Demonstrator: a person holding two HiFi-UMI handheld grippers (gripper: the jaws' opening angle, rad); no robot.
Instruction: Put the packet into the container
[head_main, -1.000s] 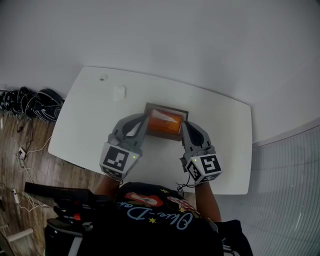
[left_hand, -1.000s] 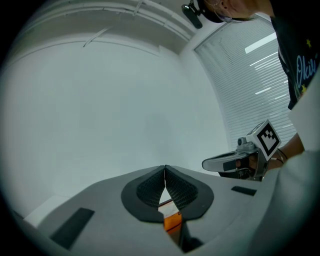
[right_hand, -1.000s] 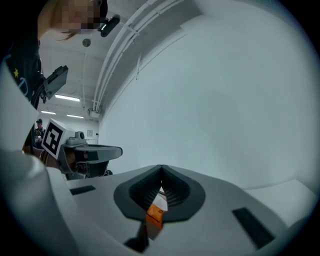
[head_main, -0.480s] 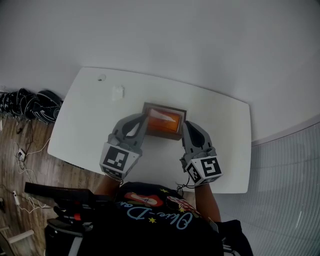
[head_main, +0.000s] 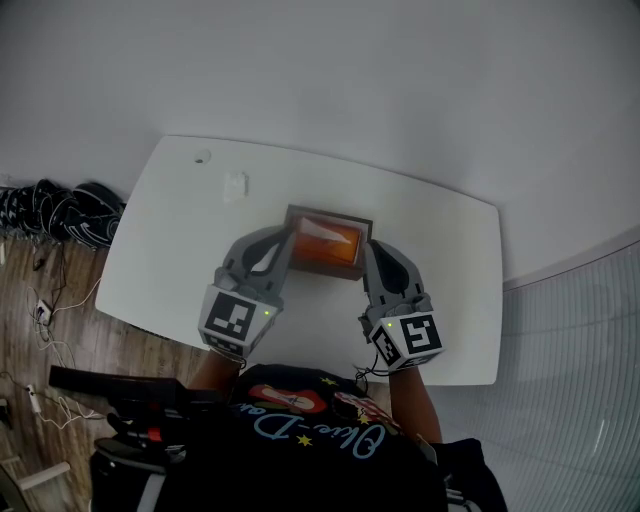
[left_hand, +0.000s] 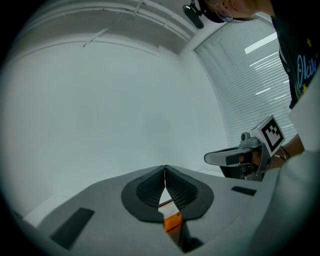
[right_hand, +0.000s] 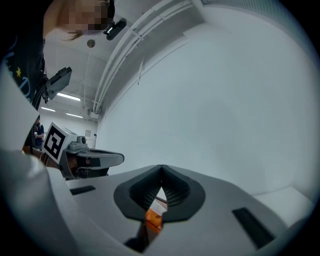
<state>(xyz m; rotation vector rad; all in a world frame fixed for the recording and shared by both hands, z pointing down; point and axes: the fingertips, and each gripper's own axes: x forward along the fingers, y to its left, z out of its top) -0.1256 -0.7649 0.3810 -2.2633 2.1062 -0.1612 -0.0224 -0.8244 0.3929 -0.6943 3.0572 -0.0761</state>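
Nearest you, your left gripper (head_main: 286, 240) and right gripper (head_main: 368, 252) are each clenched on one end of the orange packet (head_main: 328, 243), pads pressed together with orange showing between them. The packet spans the mouth of the brown container (head_main: 330, 213). The container stands on the white table (head_main: 440, 260), and a small white object (head_main: 237, 184) lies farther off.

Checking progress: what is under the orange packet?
The brown container, its rim showing past the packet. Its floor is covered by the packet.
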